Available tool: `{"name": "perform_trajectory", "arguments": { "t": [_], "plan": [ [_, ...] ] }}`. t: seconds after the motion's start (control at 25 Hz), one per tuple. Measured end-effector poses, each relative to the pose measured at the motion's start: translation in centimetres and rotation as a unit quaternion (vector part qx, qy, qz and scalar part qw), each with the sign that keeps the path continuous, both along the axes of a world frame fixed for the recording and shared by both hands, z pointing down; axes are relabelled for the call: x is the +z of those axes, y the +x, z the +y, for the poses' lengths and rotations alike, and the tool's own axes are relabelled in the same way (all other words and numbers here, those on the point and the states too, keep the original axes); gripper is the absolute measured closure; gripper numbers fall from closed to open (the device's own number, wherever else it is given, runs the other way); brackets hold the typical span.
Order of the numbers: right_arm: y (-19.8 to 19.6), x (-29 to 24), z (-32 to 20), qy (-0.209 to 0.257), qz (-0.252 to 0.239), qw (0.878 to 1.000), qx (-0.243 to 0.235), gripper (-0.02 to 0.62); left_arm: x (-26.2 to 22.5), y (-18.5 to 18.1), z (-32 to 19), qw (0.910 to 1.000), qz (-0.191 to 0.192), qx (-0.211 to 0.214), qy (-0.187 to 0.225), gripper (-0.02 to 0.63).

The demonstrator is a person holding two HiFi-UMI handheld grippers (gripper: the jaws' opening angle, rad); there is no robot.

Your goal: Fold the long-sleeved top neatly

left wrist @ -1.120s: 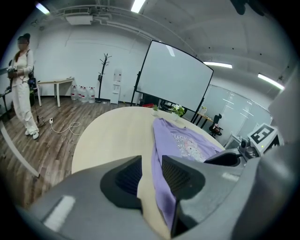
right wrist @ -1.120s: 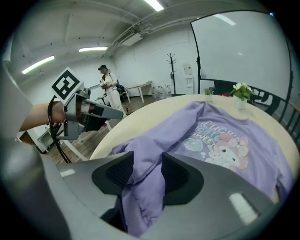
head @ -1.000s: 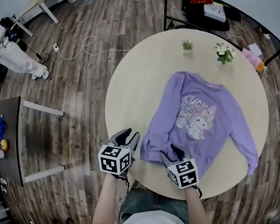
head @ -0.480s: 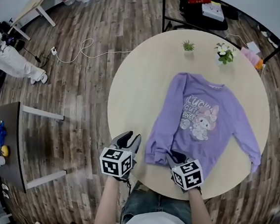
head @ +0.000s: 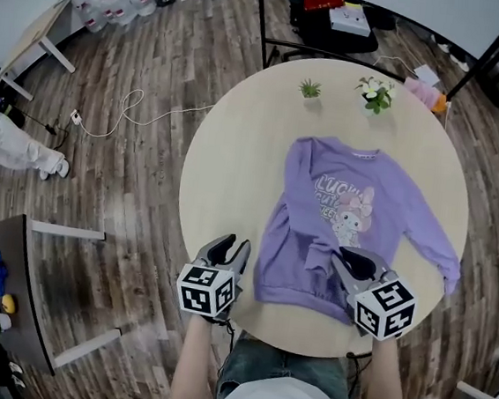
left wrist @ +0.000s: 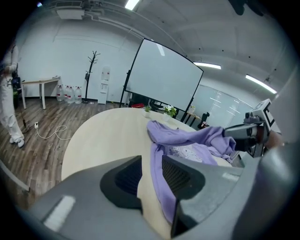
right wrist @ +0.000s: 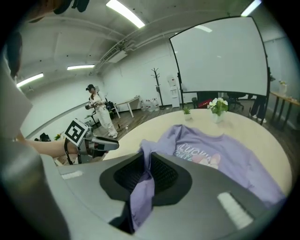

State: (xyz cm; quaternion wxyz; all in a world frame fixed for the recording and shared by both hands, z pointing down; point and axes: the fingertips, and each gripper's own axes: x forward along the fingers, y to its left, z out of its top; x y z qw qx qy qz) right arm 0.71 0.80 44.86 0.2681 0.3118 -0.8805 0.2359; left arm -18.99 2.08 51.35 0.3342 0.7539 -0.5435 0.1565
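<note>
My left gripper (head: 226,252) hovers at the round beige bench's (head: 228,148) 7 o'clock edge, fingers narrowly apart with nothing between them. The lilac long-sleeved top with a cartoon print (head: 364,202) lies face-up mid-bench, collar toward 12. Beyond the collar stand a small green potted plant (head: 310,88) and a white-flowered potted plant (head: 376,94). At 5 o'clock, my right gripper (head: 349,263) has just been closing its fingers on the top's sleeve.

Dark wood-plank floor (head: 147,157) surrounds a round beige table (head: 226,165). A large projection screen (right wrist: 220,56) and a coat stand (left wrist: 90,77) stand by white walls (left wrist: 56,61). Strip lights (right wrist: 124,13) glow overhead.
</note>
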Motion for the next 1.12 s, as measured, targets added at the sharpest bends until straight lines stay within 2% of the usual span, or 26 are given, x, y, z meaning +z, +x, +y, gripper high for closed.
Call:
{"name": "perform_trajectory", "arguments": {
  "t": [0.28,0.36,0.44,0.6,0.72,0.88,1.04,1.12],
  "plan": [
    [4.5,-4.9,-5.7,0.066,0.012,0.997,0.038,0.522,-0.3,2.4,-2.6,0.9989,0.002,0.045,0.007,0.468],
    [5.6,-5.8,-7.0,0.071,-0.002,0.996,0.051,0.522,-0.1,3.2,-3.1,0.9983,-0.003,0.058,0.006,0.462],
    [6.5,-6.8,-8.2,0.065,-0.040,0.995,0.069,0.522,0.2,4.1,-3.6,0.9976,-0.011,0.068,0.003,0.452],
    [9.1,-7.7,-10.3,0.025,-0.152,0.980,0.125,0.522,0.5,6.4,-4.3,0.9958,-0.026,0.088,-0.003,0.431],
    [12.2,-6.0,-11.6,-0.020,-0.200,0.964,0.176,0.522,0.5,8.0,-4.7,0.9948,-0.039,0.094,-0.007,0.423],
    [15.9,-1.9,-12.7,-0.076,-0.208,0.950,0.220,0.520,0.9,9.5,-5.7,0.9952,-0.046,0.085,-0.016,0.423],
    [18.4,2.7,-13.0,-0.135,-0.177,0.938,0.266,0.520,1.1,10.7,-7.0,0.9945,-0.059,0.084,-0.022,0.423],
    [19.2,4.7,-13.1,-0.162,-0.168,0.933,0.273,0.517,1.2,11.2,-7.6,0.9935,-0.069,0.087,-0.024,0.423]
  ]
}}
